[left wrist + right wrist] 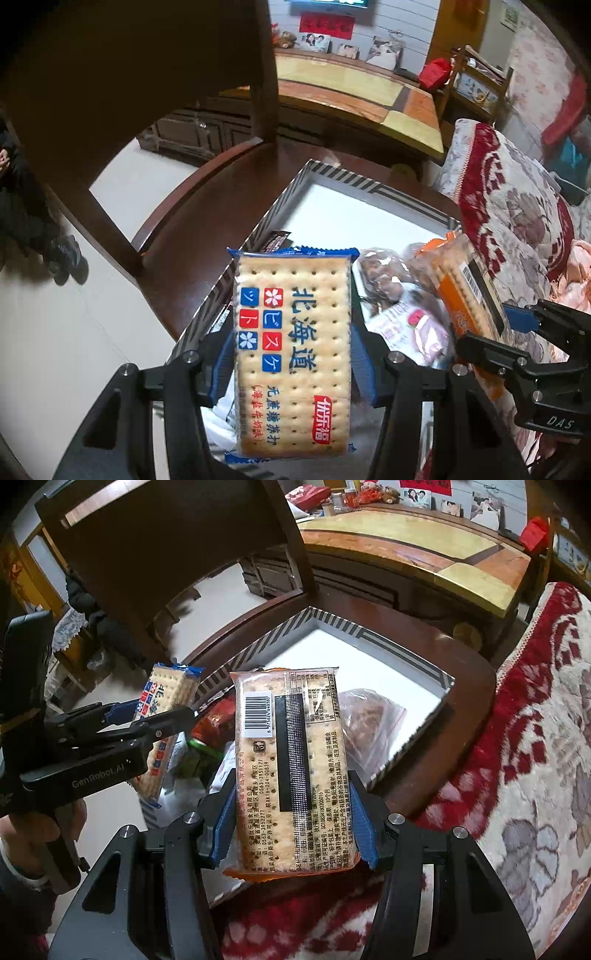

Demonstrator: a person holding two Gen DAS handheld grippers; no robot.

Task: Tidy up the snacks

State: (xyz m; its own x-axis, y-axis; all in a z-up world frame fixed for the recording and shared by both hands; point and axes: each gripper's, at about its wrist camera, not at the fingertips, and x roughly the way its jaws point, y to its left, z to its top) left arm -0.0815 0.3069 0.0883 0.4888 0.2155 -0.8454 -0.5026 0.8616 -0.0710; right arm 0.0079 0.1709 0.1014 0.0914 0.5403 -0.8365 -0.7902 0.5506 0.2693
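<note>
In the left wrist view, my left gripper point(293, 369) is shut on a blue-wrapped cracker pack point(291, 317), printed face up, over the near left corner of a striped-rim tray point(332, 173). My right gripper point(517, 332) shows at the right, gripping an orange cracker pack point(467, 291). In the right wrist view, my right gripper point(291, 823) is shut on that orange pack point(291, 760), barcode side up, above the tray point(332, 620). At the left, the left gripper point(162, 716) carries the blue pack point(166, 690).
The tray sits on a dark wooden chair seat point(192, 236) and holds a clear bag of brown pastries point(384, 273), a pink packet point(413, 328) and red and green packets point(207, 731). A red floral blanket point(517, 775) lies right. A person's shoes point(66, 258) stand left.
</note>
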